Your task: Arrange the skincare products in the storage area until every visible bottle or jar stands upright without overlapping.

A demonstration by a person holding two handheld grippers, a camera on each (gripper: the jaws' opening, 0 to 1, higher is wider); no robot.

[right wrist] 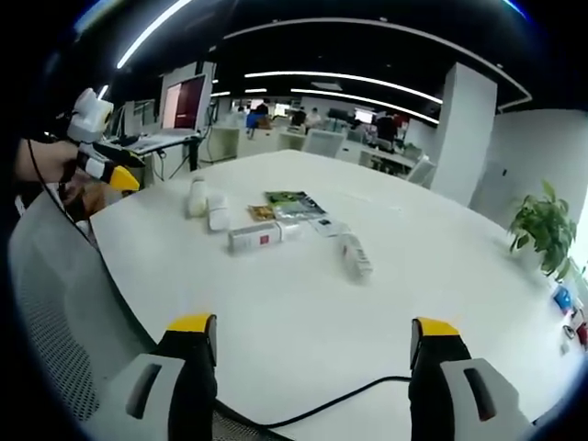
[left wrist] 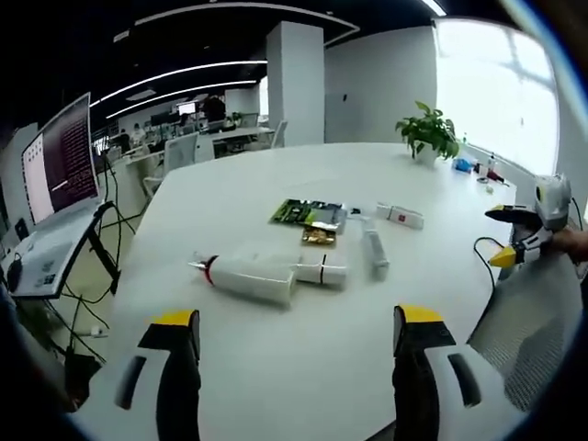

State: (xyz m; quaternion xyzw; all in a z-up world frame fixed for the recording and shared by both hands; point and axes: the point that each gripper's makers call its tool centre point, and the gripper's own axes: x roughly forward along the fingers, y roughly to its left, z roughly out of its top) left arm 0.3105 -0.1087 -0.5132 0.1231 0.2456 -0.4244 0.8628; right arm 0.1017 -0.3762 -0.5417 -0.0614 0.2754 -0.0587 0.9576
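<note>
Four or so bottles are lying flat on the white desk point(left wrist: 276, 367). Both tongs, left point(left wrist: 294, 344) and right point(right wrist: 315, 354), are gaping wide, holding nothing. Nearest, the big white bottle point(left wrist: 253, 276) is looking light, smooth and slippery; gripping its middle seems best.

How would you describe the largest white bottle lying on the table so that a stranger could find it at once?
Start at the big white table and find the cluster of skincare items near the green packet. The largest white bottle lies on its side at the cluster's edge farthest from the potted plant. Unlike its neighbours, it is fattest and has a red-ringed nozzle.
</note>
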